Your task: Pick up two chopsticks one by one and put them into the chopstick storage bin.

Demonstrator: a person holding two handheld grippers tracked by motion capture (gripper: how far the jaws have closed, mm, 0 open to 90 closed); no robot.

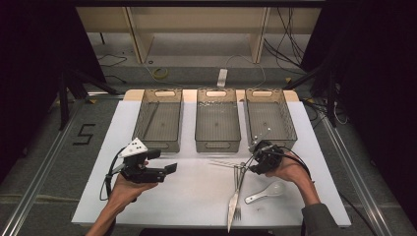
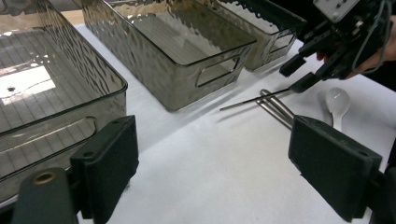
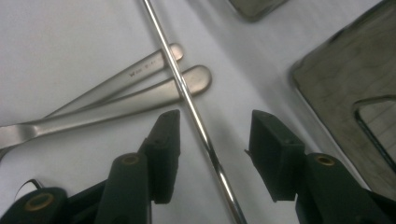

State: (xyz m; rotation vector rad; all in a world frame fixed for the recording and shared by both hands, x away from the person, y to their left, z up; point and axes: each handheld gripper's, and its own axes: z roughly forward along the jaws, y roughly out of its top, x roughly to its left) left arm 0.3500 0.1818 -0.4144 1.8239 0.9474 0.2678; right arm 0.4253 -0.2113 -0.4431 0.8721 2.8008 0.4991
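A white table [image 1: 196,191] carries three smoked clear plastic bins in a row along its far side: the left bin [image 1: 158,120], the middle bin [image 1: 217,120] and the right bin [image 1: 270,118]. In the left bin a thin dark stick [image 1: 150,118] lies lengthwise; what it is cannot be told.

In front of the bins, on the person's left, the left gripper [image 1: 169,169] hangs above bare table, held level and pointing toward the middle. In its own view the jaws stand wide apart, nothing between them, the pads clear of the table.

On the right, the right gripper [image 3: 212,140] is down over the cutlery just before the right bin. Its jaws stand partly apart, astride a metal chopstick [image 3: 187,100], one pad on either side, neither yet pressing on it. The chopstick lies on the table, slanting across the handle ends of a knife [image 1: 232,209] and a fork [image 1: 237,196], which lie side by side, their working ends toward the near edge.

Just right of them sits a white soup spoon [image 1: 268,191], bowl toward the person's right hand [image 1: 290,169], apart from the metal pieces.
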